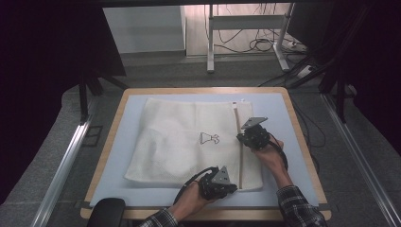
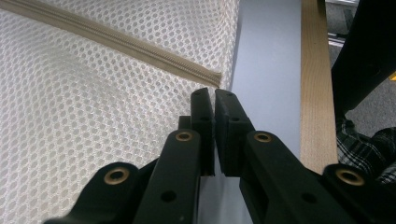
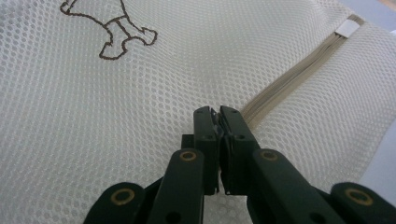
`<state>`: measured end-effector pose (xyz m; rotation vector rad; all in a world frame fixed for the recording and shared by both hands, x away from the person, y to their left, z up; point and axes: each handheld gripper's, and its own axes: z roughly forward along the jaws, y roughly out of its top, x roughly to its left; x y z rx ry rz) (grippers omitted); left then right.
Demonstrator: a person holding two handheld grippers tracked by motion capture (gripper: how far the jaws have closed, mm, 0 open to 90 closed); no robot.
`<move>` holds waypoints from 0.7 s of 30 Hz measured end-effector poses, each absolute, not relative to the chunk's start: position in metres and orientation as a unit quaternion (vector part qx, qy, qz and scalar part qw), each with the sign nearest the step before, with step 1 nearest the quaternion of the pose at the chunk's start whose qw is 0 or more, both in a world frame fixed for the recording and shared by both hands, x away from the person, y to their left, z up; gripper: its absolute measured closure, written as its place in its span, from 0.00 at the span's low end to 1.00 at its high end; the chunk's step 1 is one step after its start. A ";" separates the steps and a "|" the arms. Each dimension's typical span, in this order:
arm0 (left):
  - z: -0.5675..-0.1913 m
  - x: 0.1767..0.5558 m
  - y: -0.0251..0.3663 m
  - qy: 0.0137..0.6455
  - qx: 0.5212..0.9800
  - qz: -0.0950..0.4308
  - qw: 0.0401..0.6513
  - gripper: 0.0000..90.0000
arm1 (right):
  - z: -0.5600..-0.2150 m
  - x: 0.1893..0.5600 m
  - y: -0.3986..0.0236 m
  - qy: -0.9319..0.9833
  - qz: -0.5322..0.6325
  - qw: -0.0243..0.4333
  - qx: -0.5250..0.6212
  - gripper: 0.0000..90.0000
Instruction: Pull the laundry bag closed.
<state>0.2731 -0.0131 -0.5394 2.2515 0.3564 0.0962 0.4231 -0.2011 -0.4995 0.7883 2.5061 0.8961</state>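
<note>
From the high view: white mesh bag (image 1: pixel 189 142) lying flat on a pale blue mat (image 1: pixel 279 113) over a wooden table (image 1: pixel 113 137), small brown outline drawing (image 1: pixel 209 138) near the middle, beige zipper (image 1: pixel 239 146) running down the bag's right side. Left gripper (image 1: pixel 226 185) down at the bag's near edge by the zipper's lower end, right gripper (image 1: pixel 248 137) partway up the zipper; jaws too small to judge from up there. Left gripper view fills that in: left gripper (image 2: pixel 215 100) jaws nearly together with a thin gap, tips at the zipper end (image 2: pixel 212 78), whether pinching mesh, can't tell. Plaid sleeve (image 2: pixel 364 144) at the right. Right gripper view: right gripper (image 3: pixel 218 117) jaws clamped on something small right at the zipper (image 3: pixel 289 77), probably the pull. White tab (image 3: pixel 348 28) at the zipper's far end.
</note>
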 end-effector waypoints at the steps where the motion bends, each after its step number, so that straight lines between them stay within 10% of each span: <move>1: -0.539 0.273 -0.013 0.142 0.897 0.038 0.417 0.96 | -0.500 0.424 -0.201 0.887 0.317 0.185 0.280 0.95; 21: -0.540 0.272 -0.014 0.142 0.896 0.041 0.419 0.97 | -0.501 0.447 -0.201 0.883 0.315 0.185 0.294 0.95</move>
